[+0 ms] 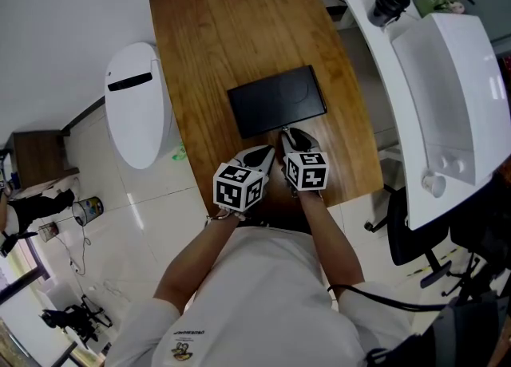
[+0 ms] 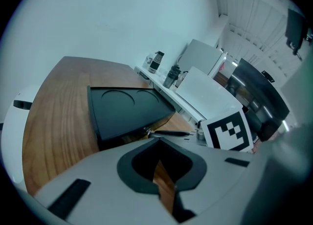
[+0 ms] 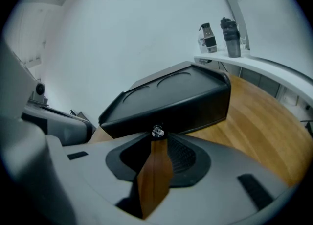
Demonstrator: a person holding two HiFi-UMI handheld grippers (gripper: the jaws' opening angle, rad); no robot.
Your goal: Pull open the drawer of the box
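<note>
A flat black box (image 1: 275, 100) lies in the middle of the wooden table (image 1: 231, 30), its drawer front facing me and looking flush with the body. My right gripper (image 1: 286, 136) reaches the front's middle. In the right gripper view its jaws (image 3: 156, 138) are shut on the small silver drawer knob (image 3: 157, 131), with the box (image 3: 171, 99) just beyond. My left gripper (image 1: 267, 152) hovers beside it, slightly nearer me, shut and holding nothing (image 2: 157, 143). The left gripper view shows the box (image 2: 124, 109) and the knob (image 2: 147, 131) with the right gripper's fingers (image 2: 171, 133) on it.
A white rounded bin (image 1: 137, 102) stands on the floor left of the table. A white desk (image 1: 447, 94) runs along the right, with a black bottle (image 1: 390, 2) at its far end. A dark office chair (image 1: 415, 238) sits under it. The table's near edge is just below the grippers.
</note>
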